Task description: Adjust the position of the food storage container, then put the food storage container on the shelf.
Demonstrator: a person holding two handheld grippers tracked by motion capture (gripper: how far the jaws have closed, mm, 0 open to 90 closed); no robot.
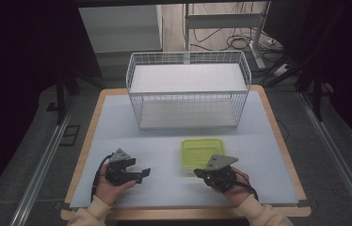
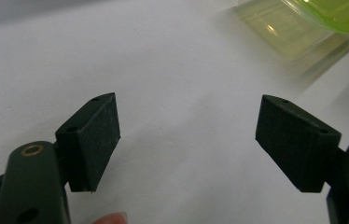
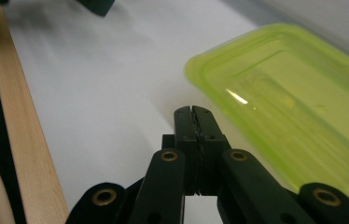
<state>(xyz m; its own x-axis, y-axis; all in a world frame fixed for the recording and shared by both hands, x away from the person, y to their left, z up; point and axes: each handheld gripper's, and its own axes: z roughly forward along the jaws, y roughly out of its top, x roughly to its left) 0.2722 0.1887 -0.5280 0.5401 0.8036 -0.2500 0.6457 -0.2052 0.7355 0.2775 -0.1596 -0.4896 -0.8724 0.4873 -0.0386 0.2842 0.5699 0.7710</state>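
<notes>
Your right gripper [image 3: 194, 111] is clamped shut on nothing, right beside the green container [image 1: 202, 151] sitting near the wire basket [image 1: 188, 89]. Left gripper [image 2: 186, 140] gapes wide, empty. Open the right one before going for the rim, and approach low.

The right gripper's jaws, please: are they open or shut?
Shut: the right gripper has both jaws pressed together with nothing between them, beside the green container.
</notes>
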